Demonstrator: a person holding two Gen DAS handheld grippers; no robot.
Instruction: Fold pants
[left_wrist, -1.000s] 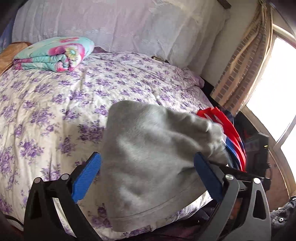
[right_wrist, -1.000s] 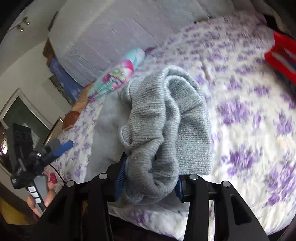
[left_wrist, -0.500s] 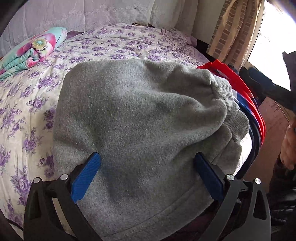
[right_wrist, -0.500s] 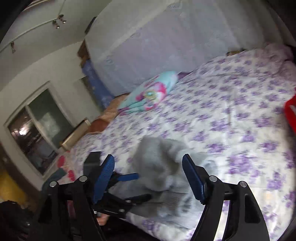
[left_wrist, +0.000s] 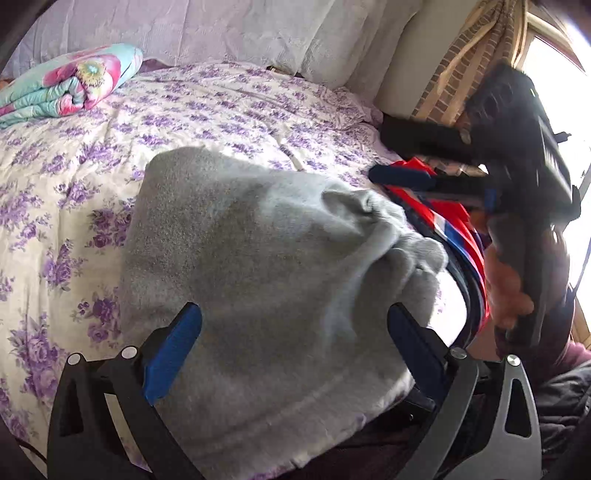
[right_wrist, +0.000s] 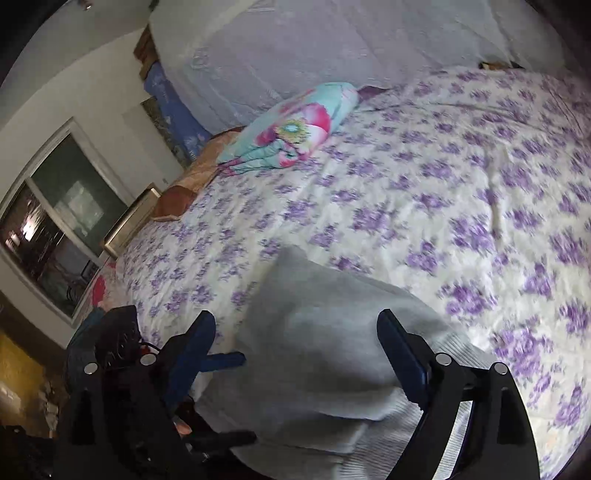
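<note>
In the left wrist view the left gripper (left_wrist: 293, 343) fills the bottom of the frame with its blue-padded fingers (left_wrist: 171, 352) spread wide, one at lower left and one at lower right. Nothing is pinched between them; the grey pants (left_wrist: 266, 288) lie folded in a thick bundle on the purple-flowered bedspread (left_wrist: 74, 177), filling the centre and lower middle, and the pads sit over the fabric, though contact cannot be judged. The bundle's bottom edge is cut off by the gripper body. At the right edge the right gripper (left_wrist: 424, 166) appears blurred against the bright window, its fingers apart above a red and blue item (left_wrist: 454, 225) that is mostly hidden behind the pants.

In the right wrist view the right gripper (right_wrist: 295, 356) is likewise wide open at the bottom of the frame, holding nothing, with the pants (right_wrist: 325, 354) behind its fingers. The left gripper (right_wrist: 221, 360) shows only partly at lower left, dark and hard to make out. A rolled floral blanket (right_wrist: 291, 129) lies at upper centre, well apart from the pants.
</note>
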